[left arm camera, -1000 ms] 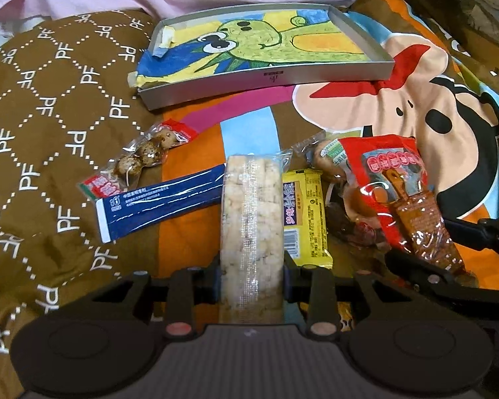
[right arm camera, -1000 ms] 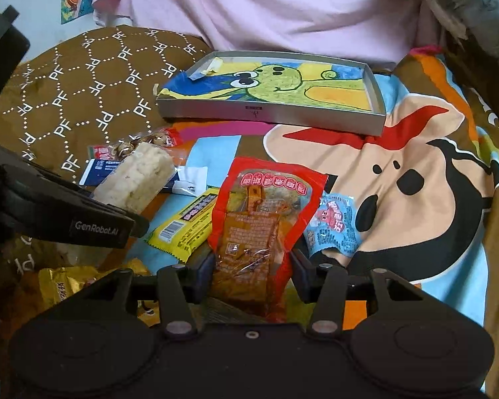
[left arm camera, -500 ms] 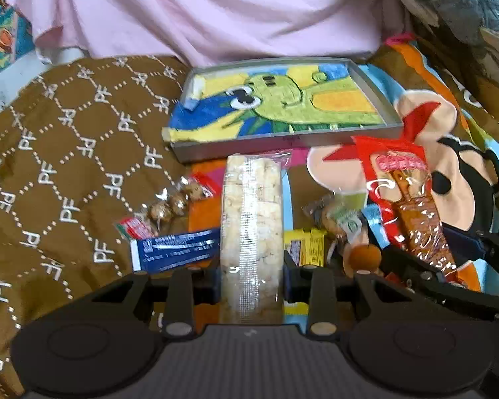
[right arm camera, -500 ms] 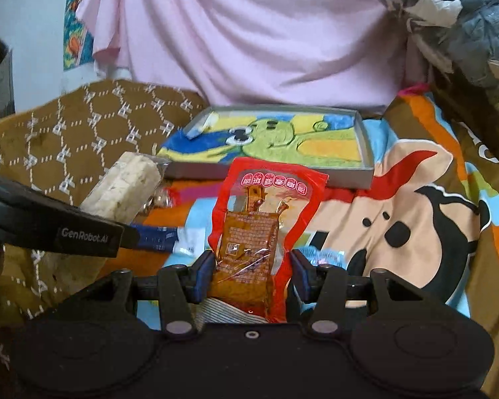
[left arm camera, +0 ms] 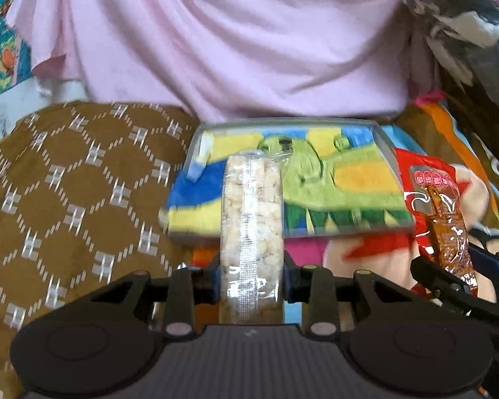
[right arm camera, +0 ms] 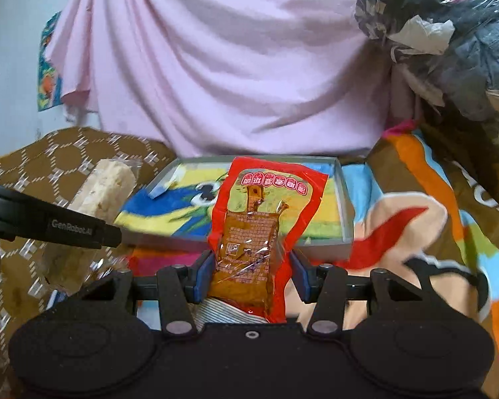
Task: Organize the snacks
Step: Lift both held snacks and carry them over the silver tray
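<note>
I've got left gripper (left arm camera: pixel 251 274) pinching rice bar (left arm camera: pixel 251 219); right gripper (right arm camera: pixel 248 274) pinching red packet (right arm camera: pixel 256 219); tray (right arm camera: pixel 346 199) far ahead holds no snacks; both drops remain

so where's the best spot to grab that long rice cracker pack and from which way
Grip the rice cracker pack across its narrow width near one end, coming in along its length. It is a long, slim, stiff bar, so the flat long sides suit the pads. The left gripper holds it just so, near its lower end.

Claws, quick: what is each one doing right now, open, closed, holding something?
Left claw: closed on the rice cracker pack.
Right claw: closed on the red snack packet.
</note>
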### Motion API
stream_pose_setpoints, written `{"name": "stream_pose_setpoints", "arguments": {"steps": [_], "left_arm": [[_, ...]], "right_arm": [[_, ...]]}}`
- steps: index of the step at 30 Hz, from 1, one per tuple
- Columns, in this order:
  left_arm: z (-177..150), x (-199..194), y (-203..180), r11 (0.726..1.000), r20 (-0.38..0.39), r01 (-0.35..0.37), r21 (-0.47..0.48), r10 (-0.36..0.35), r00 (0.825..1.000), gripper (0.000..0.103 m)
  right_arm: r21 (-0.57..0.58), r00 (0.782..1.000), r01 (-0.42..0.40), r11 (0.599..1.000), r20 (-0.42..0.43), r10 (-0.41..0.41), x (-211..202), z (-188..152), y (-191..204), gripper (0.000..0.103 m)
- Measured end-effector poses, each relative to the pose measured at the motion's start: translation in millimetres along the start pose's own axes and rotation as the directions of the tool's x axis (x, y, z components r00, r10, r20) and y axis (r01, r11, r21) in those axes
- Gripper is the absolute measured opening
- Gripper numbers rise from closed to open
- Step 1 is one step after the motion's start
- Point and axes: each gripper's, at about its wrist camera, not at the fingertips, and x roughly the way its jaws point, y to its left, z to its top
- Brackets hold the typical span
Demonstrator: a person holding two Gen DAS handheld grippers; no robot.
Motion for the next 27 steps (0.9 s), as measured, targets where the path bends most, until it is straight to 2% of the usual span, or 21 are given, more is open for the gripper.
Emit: {"name": "stream_pose_setpoints", "arguments": {"steps": [8,12,16,24,27], "left_arm": [[52.0,85.9,3.2,0.998,0.072,0.058,0.008,-0.059,0.996,0.036],[67.1,126.0,1.7,0.998,0.052,0.068,0.014,-0.068,0.996,0.036],[70.4,159.6,2.5,0.997,0.026,0.079,0.02,-0.08,0.996,0.036],[60.7,199.9,-1.3,0.991,-0.058,0.129,0.028,-0.128,0.99,0.036],[57.6,201.2,-3.8,0.991,-0.049,0.128,0.036,-0.127,0.991,0.036]], "right_arm": [[-0.042,1.0,0.004,0.999,0.03,-0.003,107.1,50.6,-24.3,0.051],[-0.055,1.0,-0.012,0.998,0.014,0.012,158.3,63.4,-29.5,0.051],[-0.051,1.0,-0.01,0.999,-0.024,0.009,194.0,59.0,-31.8,0.051],[-0.052,0.993,0.034,0.998,-0.115,-0.04,216.4,41.5,-35.9,0.051],[-0.048,0.989,0.043,0.998,-0.142,-0.049,220.0,36.9,-40.7,0.051]]}}
